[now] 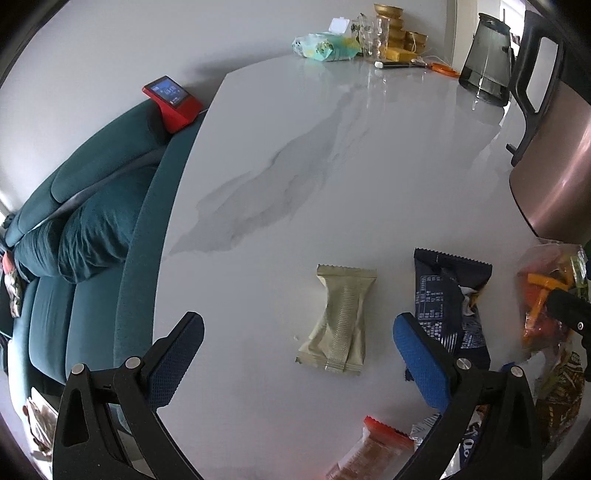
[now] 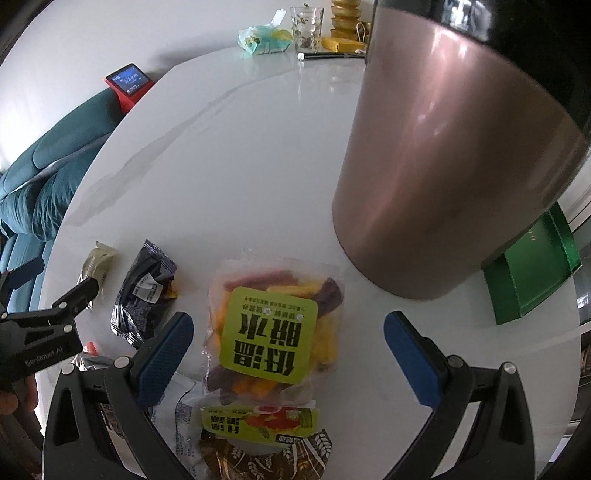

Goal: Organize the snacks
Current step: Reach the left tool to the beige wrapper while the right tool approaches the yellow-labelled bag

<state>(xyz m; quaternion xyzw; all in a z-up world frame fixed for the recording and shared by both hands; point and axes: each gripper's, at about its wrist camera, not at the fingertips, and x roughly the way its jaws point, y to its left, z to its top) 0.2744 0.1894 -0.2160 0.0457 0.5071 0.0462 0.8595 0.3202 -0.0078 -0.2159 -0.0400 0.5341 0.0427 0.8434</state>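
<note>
Spread wide, right gripper straddling clear veggie-chip bag lying flat between blue pads. Likewise agape, left gripper framing beige wrapper on table.

Around the marble table: what we see beyond the job at hand

We see a white marble-look table with grey veining, and to its left a teal sofa with a red smart display sitting on its backrest by the table's far left corner. Along the far edge we find a pack of wet wipes, a clear glass, stacked gold tins and a black pen. At the far right stands a dark glass jug. On the right a tall rose-gold canister looms close, with a green box just beyond it.
</note>
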